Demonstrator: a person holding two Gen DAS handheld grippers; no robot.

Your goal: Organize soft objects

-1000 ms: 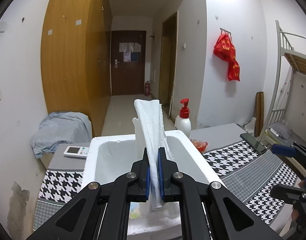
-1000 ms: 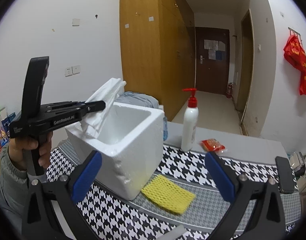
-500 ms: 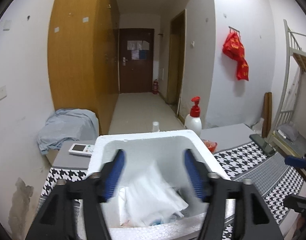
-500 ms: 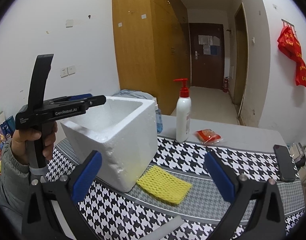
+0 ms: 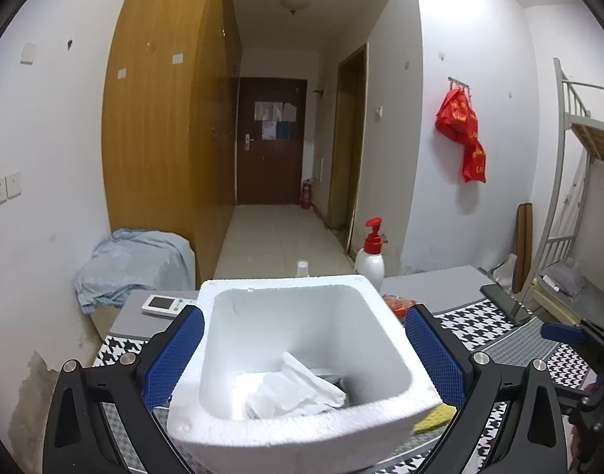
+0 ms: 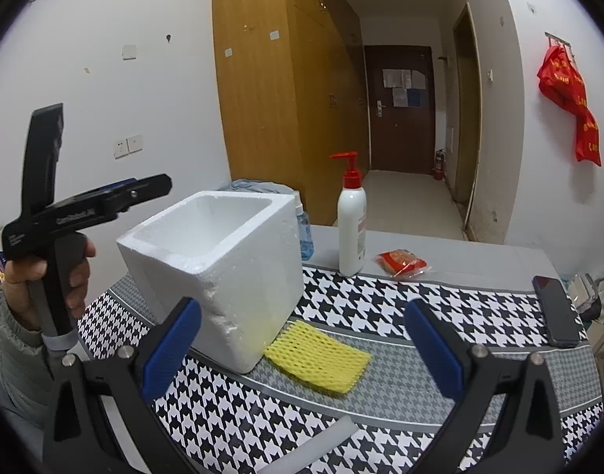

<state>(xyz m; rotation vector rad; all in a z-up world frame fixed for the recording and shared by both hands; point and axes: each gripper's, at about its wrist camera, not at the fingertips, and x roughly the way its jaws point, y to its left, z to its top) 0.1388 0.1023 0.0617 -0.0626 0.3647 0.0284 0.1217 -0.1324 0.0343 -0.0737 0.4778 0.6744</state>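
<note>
Release step of the sorting task, both wrist views. At the left edge of the table, the person's hand holds the left gripper above a white foam box; its jaws are opening, spread past both side walls of the box, with nothing between the pads. A crumpled white cloth lies loose on the floor of the box, apart from the gripper, so this item counts as stowed. Behind the box, toward the far edge of the table, stand a small blue bottle and a white pump bottle with a red head; a red snack packet lies just right of it. In front of the box's right-hand corner, touching or nearly touching its base, lies a yellow foam net, the next soft thing still outside. A white foam strip lies at the near edge of the table. The right gripper hangs above the table with its jaws wide and empty, the net below and between them. A dark phone rests near the right edge. Judged next move: lower the right gripper onto the net, pinch it flat without catching the cloth-covered table, then lift it over the box rim; the left gripper should clear the opening first.
</note>
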